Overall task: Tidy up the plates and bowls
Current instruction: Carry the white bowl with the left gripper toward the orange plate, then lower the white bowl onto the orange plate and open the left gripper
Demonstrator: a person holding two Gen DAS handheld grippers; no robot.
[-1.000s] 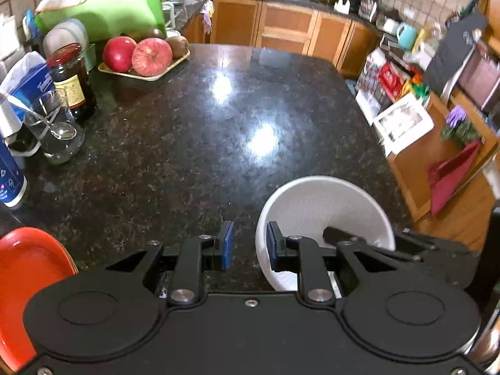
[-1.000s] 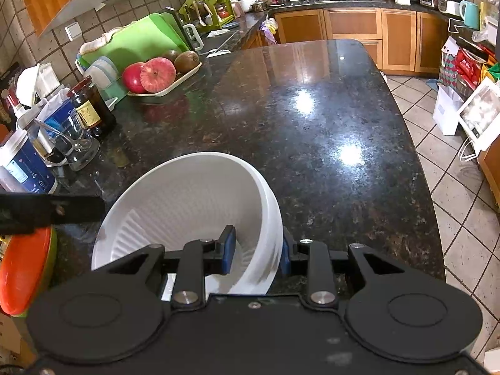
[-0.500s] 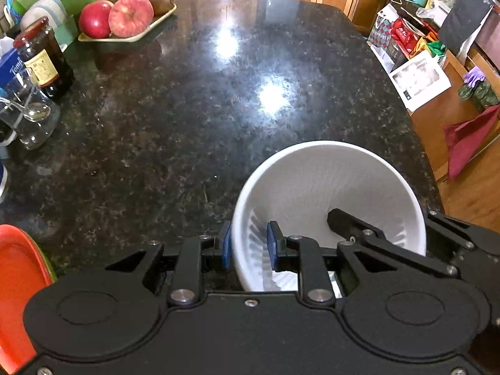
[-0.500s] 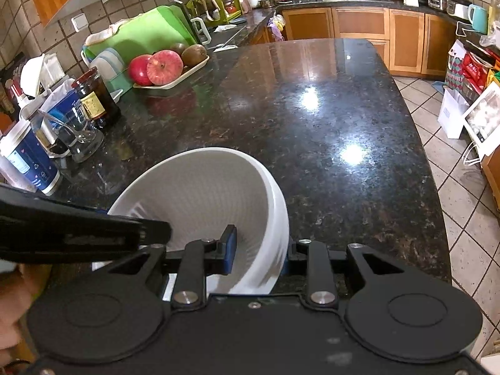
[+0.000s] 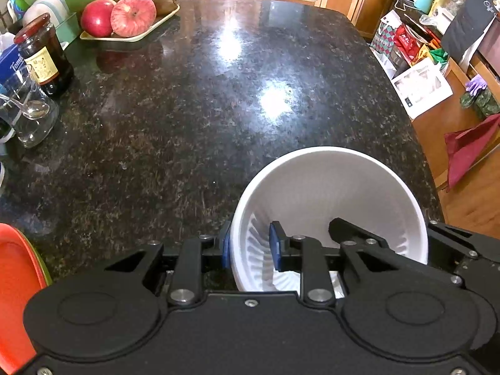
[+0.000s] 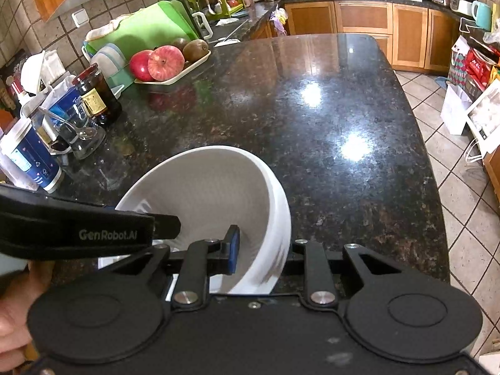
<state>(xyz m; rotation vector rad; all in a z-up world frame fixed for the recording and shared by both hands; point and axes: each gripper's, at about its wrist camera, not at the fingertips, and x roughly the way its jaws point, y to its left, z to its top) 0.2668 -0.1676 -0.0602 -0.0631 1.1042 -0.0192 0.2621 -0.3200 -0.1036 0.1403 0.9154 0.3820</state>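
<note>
Left to right. An orange plate sat at the far left edge of the left wrist view, on the dark granite counter. Behind it along the wall side were a glass with a spoon, a dark jar and a tray of fruit.

Your left gripper straddled the near-left rim of the white bowl: one blue pad outside the wall, one inside. Its jaws had just been opening, with the bowl wall between them; the inner pad stood clear of the wall, so no clamp there. In the right wrist view your hand showed at the lower left, behind that gripper's body.

The bowl sat near the counter's front edge, tilted, its mouth turned toward the left gripper's side.

Your right gripper was on the bowl's opposite rim, blue pad inside, the other finger hidden behind the wall. Its jaws had just been closing on that wall, and the grip looked clamped on it.

Floor tiles and bags lay to the right, off the counter.
</note>
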